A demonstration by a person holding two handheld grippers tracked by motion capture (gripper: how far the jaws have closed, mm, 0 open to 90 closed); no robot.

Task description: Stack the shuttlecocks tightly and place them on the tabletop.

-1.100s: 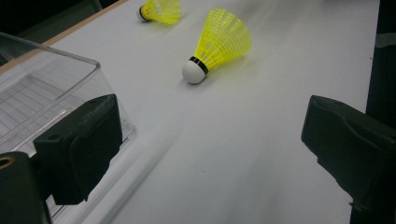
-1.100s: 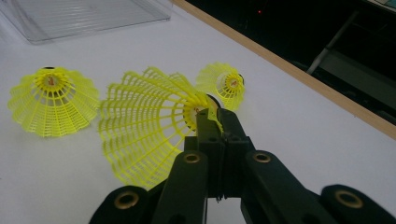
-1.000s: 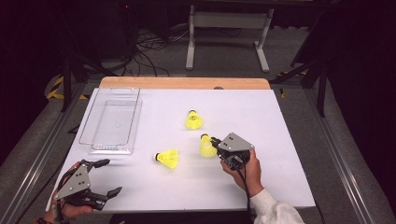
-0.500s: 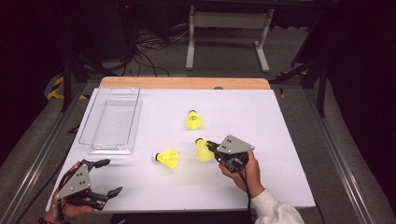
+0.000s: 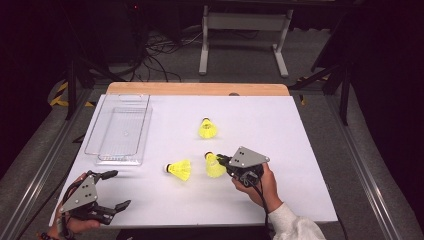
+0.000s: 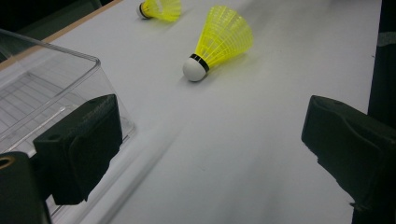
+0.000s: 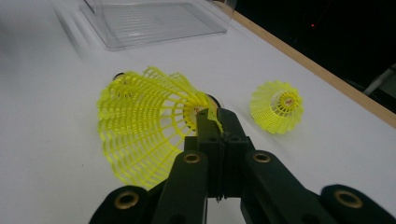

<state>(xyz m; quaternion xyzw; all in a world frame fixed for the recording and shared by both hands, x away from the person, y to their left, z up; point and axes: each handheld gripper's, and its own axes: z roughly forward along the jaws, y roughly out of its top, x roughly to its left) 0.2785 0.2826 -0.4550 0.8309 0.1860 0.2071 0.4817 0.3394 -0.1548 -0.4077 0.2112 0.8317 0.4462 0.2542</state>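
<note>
Right claw [image 7: 212, 116] clamped on the skirt rim of the yellow shuttlecock [image 7: 144, 135], its cone fanning leftward

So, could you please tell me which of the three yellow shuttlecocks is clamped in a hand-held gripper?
The shuttlecock nearest the person's right hand: the right hand-held gripper is shut on its skirt rim. The other two lie free on the table.

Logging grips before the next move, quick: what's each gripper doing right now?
Left gripper: open, holding nothing.
Right gripper: shut on the skirt of a yellow shuttlecock.
</note>
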